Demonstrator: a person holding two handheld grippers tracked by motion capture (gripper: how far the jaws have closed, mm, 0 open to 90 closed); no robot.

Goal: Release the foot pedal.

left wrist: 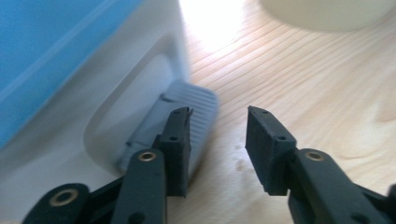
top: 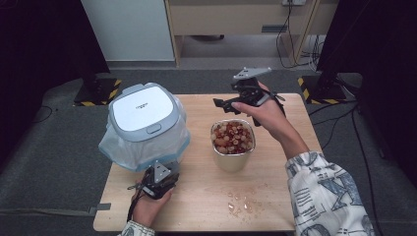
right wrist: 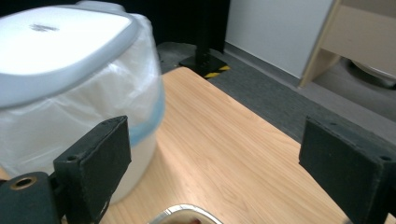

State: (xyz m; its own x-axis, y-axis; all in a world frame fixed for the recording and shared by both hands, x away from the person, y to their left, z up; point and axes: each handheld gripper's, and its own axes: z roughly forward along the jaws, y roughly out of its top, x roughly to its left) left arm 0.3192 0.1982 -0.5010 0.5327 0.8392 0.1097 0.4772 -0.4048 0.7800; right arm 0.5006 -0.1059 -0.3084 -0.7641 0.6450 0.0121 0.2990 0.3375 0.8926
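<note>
On the wooden table (top: 196, 196), a pedal bin (top: 145, 115) with a grey-white lid and a plastic liner stands at the left. The left tool (top: 158, 173) sits low at the bin's base, its jaws spread apart, one jaw just beside the grey foot pedal (left wrist: 187, 116), nothing pinched. The right tool (top: 227, 104) hangs above a metal container of red and pale scraps (top: 233, 139), jaws wide apart and empty. Wet spots (top: 241, 202) lie near the table's front edge.

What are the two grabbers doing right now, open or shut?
Left gripper: open, nothing held, one jaw beside the bin's grey pedal.
Right gripper: open wide, holding nothing, above the metal cup of bits.
</note>
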